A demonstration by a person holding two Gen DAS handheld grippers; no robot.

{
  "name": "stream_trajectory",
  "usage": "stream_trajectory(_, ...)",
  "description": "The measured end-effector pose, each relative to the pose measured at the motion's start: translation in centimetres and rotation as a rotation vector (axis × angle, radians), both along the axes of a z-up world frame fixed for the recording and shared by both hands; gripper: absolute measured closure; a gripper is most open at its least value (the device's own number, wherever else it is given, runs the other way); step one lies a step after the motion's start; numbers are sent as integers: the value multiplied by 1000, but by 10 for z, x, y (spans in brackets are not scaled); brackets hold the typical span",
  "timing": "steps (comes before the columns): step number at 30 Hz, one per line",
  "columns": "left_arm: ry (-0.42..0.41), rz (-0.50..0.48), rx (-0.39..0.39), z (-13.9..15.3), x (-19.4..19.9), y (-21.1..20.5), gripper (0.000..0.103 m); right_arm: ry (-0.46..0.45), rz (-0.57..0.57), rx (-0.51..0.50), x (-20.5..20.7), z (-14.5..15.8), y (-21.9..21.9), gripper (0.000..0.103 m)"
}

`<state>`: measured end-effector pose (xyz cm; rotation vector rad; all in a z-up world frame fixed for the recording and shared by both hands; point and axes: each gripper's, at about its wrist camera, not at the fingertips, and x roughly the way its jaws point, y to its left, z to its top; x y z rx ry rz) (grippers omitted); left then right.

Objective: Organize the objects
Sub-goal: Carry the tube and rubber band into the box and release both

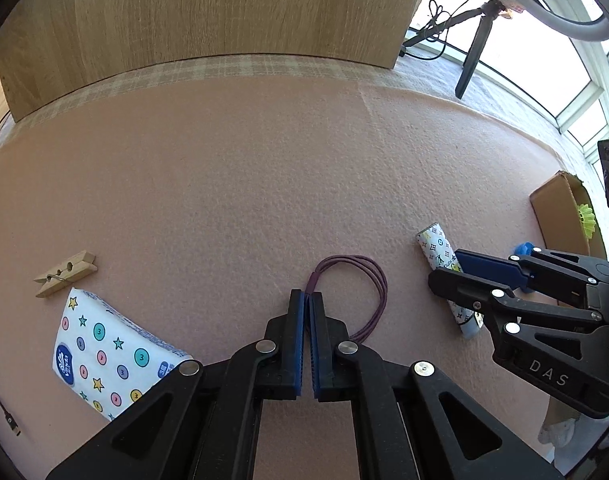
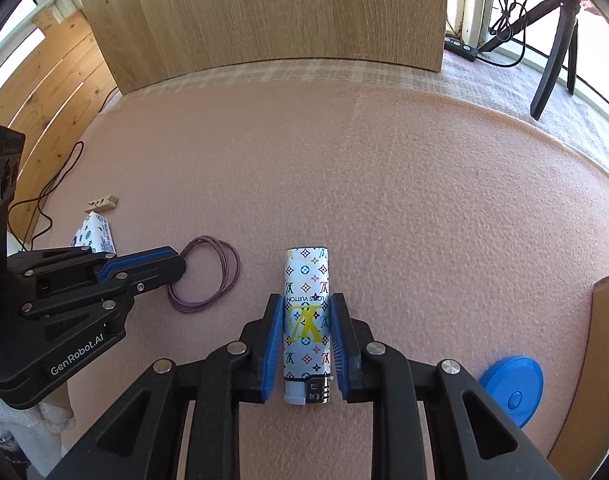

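Left gripper [image 1: 307, 296] pinched on the hair tie; right gripper [image 2: 307, 312] astride the lighter.

From the left wrist: jaws pressed together on the near end of the purple hair tie [image 1: 368, 288], loop trailing off right on the pink mat [image 1: 224, 184]. Lighter [image 1: 438, 246] further right under the right gripper [image 1: 444, 270], nearer that hand; peg [image 1: 66, 272], tissue pack [image 1: 104, 356] and box [image 1: 552, 208] in sight too. From the right wrist: jaws spread either side of the lighter [image 2: 306, 280], grip not yet certain, long axis straight ahead along the fingers, striker end nearest. Blue disc [image 2: 510, 388] clear only here.
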<state>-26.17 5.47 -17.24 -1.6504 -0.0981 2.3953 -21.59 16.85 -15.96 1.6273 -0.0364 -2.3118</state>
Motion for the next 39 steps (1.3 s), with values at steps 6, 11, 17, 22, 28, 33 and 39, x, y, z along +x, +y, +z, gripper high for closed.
stream_trajectory(6, 15, -3, 12, -1, 30, 11, 101, 7, -1, -4, 24, 1, 6, 82)
stream_trajectory(11, 17, 10, 31, -1, 56, 12, 101, 4, -36, -46, 48, 2, 17, 82)
stream_trajectory(17, 39, 49, 75, 7, 79, 4, 101, 29, -80, -90, 73, 16, 35, 82)
stream_trajectory(22, 82, 40, 85, 31, 95, 5, 101, 68, -102, -111, 87, 38, 51, 82)
stream_trajectory(28, 135, 1, 112, 63, 107, 17, 101, 124, -135, -128, 107, 67, 78, 82)
stream_trajectory(33, 176, -64, 147, 89, 116, 40, 101, 160, -187, -129, 125, 87, 110, 82)
stream_trajectory(39, 206, -167, 184, 110, 111, 93, 101, 197, -268, -106, 145, 107, 157, 82)
